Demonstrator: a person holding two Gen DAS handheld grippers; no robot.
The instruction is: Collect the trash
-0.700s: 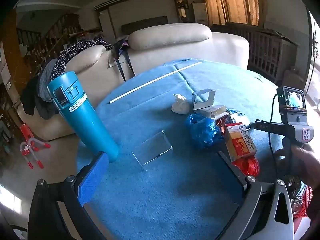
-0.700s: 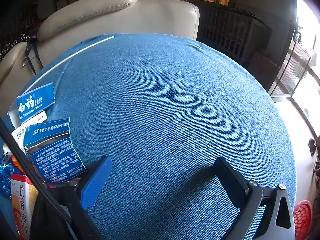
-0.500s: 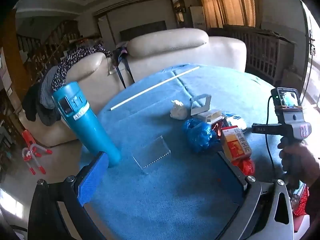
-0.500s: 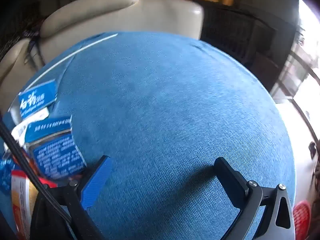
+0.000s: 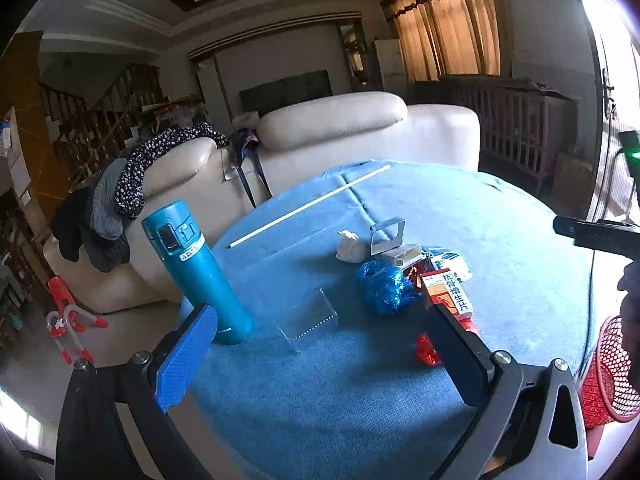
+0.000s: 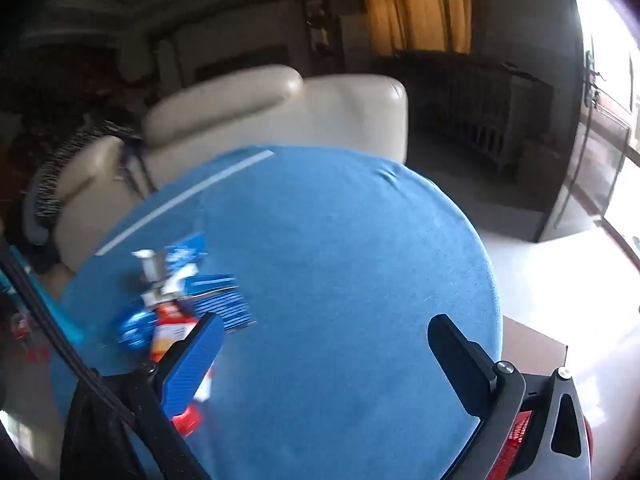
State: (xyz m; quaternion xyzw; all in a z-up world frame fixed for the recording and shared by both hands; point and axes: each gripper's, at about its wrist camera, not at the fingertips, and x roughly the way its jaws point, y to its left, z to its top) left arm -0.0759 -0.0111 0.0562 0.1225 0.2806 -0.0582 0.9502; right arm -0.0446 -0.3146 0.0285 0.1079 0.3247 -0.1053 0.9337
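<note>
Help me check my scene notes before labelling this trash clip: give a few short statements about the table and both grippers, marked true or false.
1. The teal flask stands upright on the blue table. True.
2. The left gripper grips the blue plastic bag. False: it is open and empty, short of the bag.
3. A red mesh basket sits at the table's right edge. True.
4. The right gripper holds the orange medicine box. False: it is open, holding nothing.

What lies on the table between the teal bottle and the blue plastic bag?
In the left wrist view, a clear plastic packaging piece lies on the cloth between the teal bottle and the blue plastic bag.
</note>
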